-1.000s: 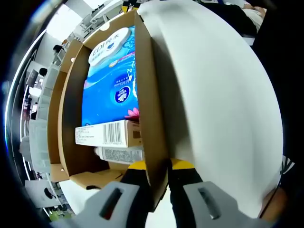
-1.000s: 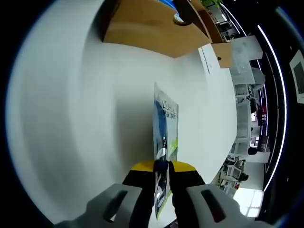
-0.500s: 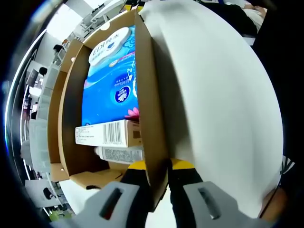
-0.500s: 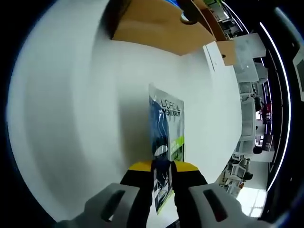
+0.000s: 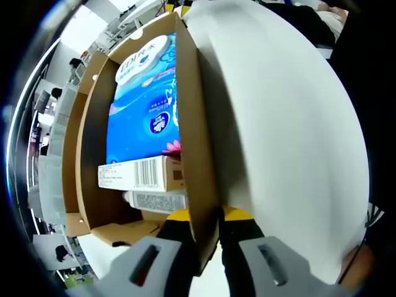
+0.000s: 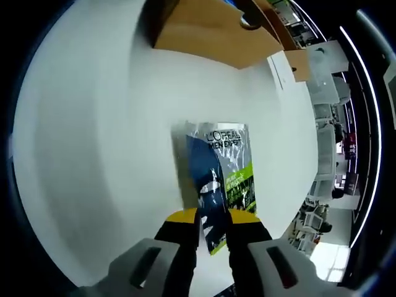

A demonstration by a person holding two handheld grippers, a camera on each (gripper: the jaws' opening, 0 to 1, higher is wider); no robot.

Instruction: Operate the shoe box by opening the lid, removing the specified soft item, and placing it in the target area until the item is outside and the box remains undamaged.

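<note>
While the left gripper point(image 5: 204, 238) stands clenched on the near end of the shoe box's point(image 5: 197, 154) side wall, with a yellow-tipped jaw pressed to each face of the cardboard, the right gripper point(image 6: 213, 232) pinches the near edge of a flat sachet point(image 6: 221, 179), its jaws nearly together with the thin pack between them.

Beneath both lies a white table point(image 5: 291, 142), broad and bare to the right of the box in the left gripper view. In the right gripper view the sachet lies against that white top, out of the box and near the camera, its printed blue, grey and green face turned up. The brown box sits well apart from it at the far side of the table. Past the table's edge, to the right, are office desks and pale furniture, too small to make out.

Inside the open box, from far to near, lie a large blue tissue pack point(image 5: 145, 105), a white carton point(image 5: 139, 174) with a barcode, and a white tube point(image 5: 154, 201) just beside the carton.

Both grippers reach forward low over the table.
</note>
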